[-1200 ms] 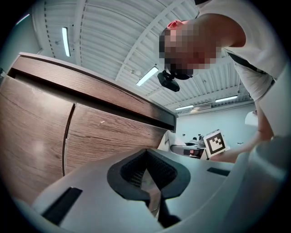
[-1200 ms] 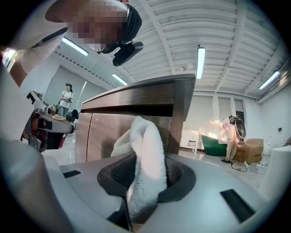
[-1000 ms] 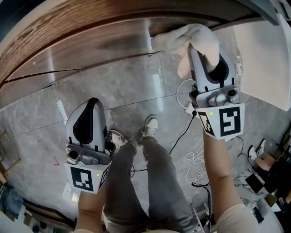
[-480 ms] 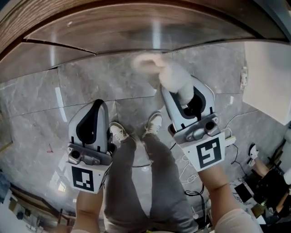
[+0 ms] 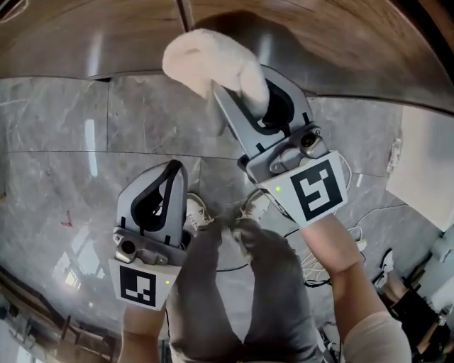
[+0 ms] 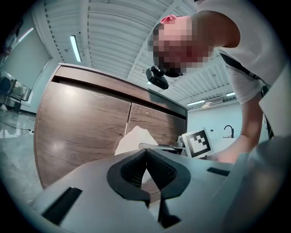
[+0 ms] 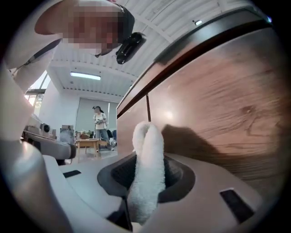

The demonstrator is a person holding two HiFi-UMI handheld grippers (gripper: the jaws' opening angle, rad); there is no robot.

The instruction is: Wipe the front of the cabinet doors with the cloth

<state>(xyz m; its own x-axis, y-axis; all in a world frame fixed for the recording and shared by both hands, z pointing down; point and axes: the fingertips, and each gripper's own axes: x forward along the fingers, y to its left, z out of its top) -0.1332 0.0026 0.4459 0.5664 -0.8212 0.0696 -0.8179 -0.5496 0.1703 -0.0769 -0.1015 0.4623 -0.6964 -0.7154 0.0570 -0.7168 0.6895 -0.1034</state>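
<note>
A fluffy white cloth (image 5: 213,67) sticks out of my right gripper (image 5: 245,99), which is shut on it and holds it up against the brown wood cabinet doors (image 5: 319,49), close to the seam between two doors (image 5: 186,15). In the right gripper view the cloth (image 7: 148,168) stands folded between the jaws, beside the door front (image 7: 218,118). My left gripper (image 5: 167,186) hangs lower, over the floor and away from the cabinet, shut with nothing in it. The left gripper view shows its jaws (image 6: 146,157) closed, with the doors (image 6: 91,127) and the cloth (image 6: 132,141) beyond.
Grey marble floor tiles (image 5: 64,142) run up to the cabinet base. The person's legs and shoes (image 5: 198,213) stand below the grippers. Cables (image 5: 312,262) lie on the floor at the right beside a white panel (image 5: 425,170). A person (image 7: 99,125) stands far off by a table.
My right gripper has carried the cloth leftward and up along the cabinet front. The view has tilted, so the doors fill more of the top. The left gripper has stayed low.
</note>
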